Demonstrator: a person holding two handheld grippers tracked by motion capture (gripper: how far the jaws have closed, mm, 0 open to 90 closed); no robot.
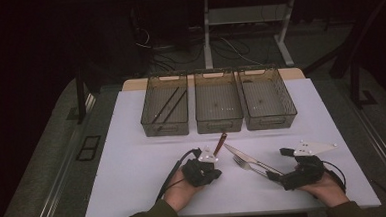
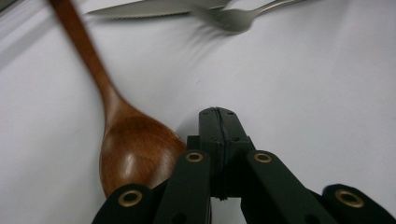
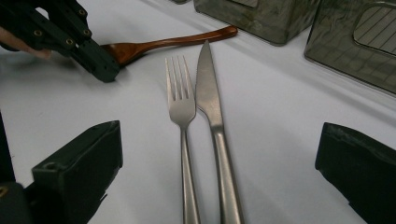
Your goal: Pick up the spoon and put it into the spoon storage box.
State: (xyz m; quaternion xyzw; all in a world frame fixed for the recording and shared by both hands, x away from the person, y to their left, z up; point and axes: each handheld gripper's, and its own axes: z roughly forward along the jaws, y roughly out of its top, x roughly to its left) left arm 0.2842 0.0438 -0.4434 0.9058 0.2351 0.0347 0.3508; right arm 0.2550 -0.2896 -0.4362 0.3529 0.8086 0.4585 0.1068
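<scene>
Our left gripper (image 2: pixel 218 116) is clamped shut on nothing, just beside the wooden spoon (image 2: pixel 133 149) — our right gripper (image 3: pixel 219 158) gapes wide around the fork (image 3: pixel 182 107) and knife (image 3: pixel 208 93), gripping neither.

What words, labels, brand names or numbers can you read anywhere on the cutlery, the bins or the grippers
None: no readable text stands on anything.
Wooden spoon: plain wood, no mark.
Fork and knife: bare metal, no stamp visible.
Three mesh bins: no label can be made out.
Left gripper and right gripper: plain black jaws, no lettering.
</scene>
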